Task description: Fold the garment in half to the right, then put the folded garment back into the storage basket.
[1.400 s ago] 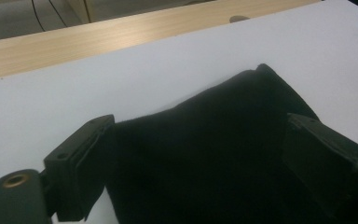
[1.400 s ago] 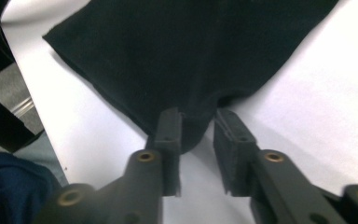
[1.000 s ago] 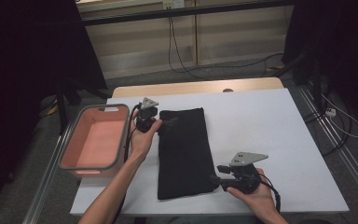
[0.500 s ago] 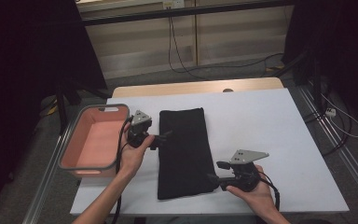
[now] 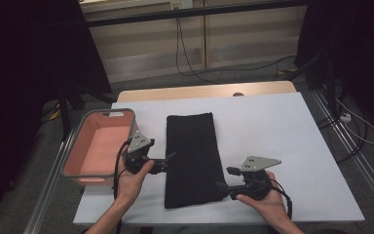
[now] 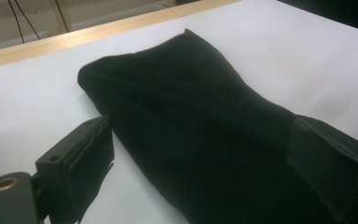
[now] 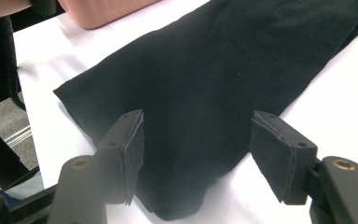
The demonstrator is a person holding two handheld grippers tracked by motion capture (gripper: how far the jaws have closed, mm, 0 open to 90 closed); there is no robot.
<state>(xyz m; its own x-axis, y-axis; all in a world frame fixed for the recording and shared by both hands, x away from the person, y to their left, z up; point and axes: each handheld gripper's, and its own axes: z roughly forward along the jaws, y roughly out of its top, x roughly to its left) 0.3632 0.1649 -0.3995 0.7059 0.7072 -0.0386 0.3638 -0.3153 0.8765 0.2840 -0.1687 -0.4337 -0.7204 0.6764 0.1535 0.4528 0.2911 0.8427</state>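
Note:
A long black folded cloth (image 5: 193, 157) lies flat down the middle of the white table (image 5: 282, 141). My left gripper (image 5: 167, 161) is open at the cloth's left edge, about halfway along it; in the left gripper view the cloth (image 6: 205, 135) runs between the two spread jaws. My right gripper (image 5: 224, 179) is open at the cloth's near right corner. In the right gripper view that corner of the cloth (image 7: 200, 107) lies between the parted pads (image 7: 133, 154), which are not closed on it.
A pink rectangular bin (image 5: 76, 150) with a grey rim stands at the table's left edge, just left of my left hand. A wooden strip (image 5: 199, 91) runs along the table's far edge. Cables hang behind the table and lie on the floor at right.
My left gripper has moved toward me along the cloth's left edge, from near its far corner to about its middle. The right gripper has stayed at the near right corner.

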